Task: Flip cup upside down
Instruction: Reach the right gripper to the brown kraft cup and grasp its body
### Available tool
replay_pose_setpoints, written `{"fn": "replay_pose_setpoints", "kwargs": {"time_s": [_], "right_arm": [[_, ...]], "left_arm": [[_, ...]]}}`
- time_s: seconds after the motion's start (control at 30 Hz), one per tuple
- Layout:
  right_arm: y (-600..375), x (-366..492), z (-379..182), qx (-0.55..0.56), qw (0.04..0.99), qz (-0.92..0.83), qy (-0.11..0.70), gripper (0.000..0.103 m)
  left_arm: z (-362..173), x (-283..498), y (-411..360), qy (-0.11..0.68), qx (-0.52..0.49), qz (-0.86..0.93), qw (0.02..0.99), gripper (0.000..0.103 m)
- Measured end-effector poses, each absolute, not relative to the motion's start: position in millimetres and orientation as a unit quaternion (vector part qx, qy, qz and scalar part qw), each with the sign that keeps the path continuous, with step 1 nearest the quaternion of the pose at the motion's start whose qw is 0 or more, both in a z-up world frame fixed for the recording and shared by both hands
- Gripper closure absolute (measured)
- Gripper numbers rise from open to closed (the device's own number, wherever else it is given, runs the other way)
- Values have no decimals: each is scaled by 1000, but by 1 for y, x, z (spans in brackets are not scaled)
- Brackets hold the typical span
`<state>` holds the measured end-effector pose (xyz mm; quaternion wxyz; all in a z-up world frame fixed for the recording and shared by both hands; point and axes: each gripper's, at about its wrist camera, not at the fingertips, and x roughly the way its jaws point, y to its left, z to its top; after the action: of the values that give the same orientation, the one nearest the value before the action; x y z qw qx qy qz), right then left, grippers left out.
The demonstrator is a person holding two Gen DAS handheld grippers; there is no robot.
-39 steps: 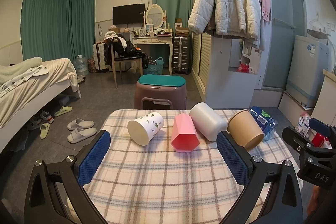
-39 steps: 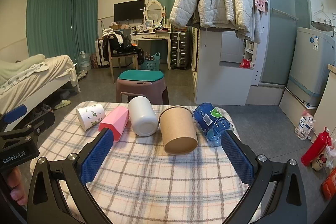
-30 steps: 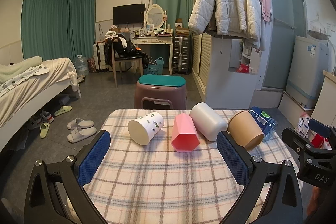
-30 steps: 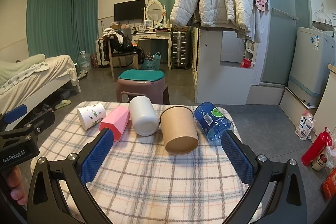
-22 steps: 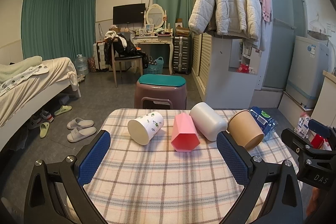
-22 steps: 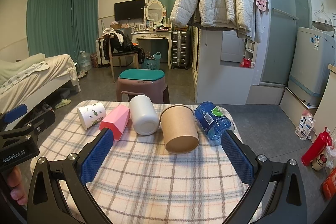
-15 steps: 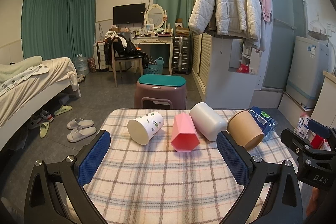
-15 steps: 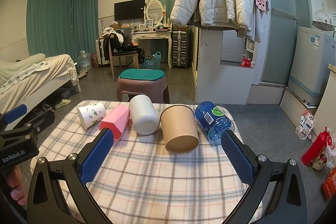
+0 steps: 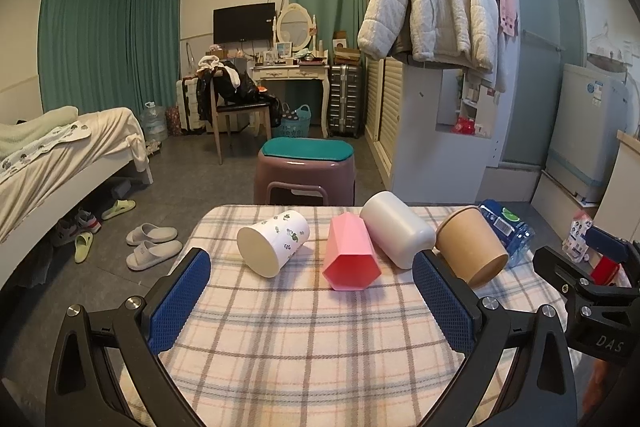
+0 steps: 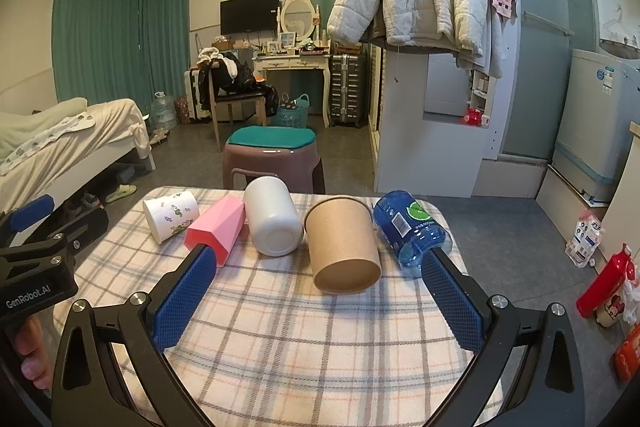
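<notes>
Several cups lie on their sides in a row at the far end of a plaid-clothed table [image 9: 312, 339]: a white floral cup [image 9: 273, 242] [image 10: 171, 215], a pink faceted cup [image 9: 350, 252] [image 10: 218, 227], a plain white cup [image 9: 396, 228] [image 10: 273, 221], a brown paper cup [image 9: 470, 251] [image 10: 342, 243] and a blue bottle-like cup [image 9: 505, 230] [image 10: 410, 230]. My left gripper [image 9: 310, 297] is open and empty, short of the floral and pink cups. My right gripper [image 10: 316, 293] is open and empty, short of the brown cup.
A purple stool [image 9: 306, 169] with a teal cushion stands just beyond the table's far edge. A bed [image 9: 60, 163] is at the left, slippers [image 9: 152, 245] on the floor. A white cabinet [image 9: 432, 131] and a washing machine [image 9: 588, 131] are at the right.
</notes>
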<state>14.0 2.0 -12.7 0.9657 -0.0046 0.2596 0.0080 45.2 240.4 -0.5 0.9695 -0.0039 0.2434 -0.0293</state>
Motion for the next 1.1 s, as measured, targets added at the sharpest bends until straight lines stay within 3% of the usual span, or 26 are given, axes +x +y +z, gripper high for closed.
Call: {"fn": "replay_pose_setpoints", "kwargs": {"time_s": [0.73, 0.93, 0.97, 1.1], "right_arm": [[-19, 132, -95, -29, 934, -3, 356, 7], [-18, 147, -111, -35, 922, -11, 384, 17], [-18, 148, -112, -35, 921, -10, 388, 25], [-18, 144, -111, -33, 922, -14, 386, 25]], "left_arm": [[-67, 119, 246, 323, -4, -34, 946, 0], [-77, 125, 246, 335, -5, -37, 942, 0], [-78, 126, 247, 336, -5, -37, 941, 0], [-79, 128, 248, 340, -7, -36, 940, 0]]}}
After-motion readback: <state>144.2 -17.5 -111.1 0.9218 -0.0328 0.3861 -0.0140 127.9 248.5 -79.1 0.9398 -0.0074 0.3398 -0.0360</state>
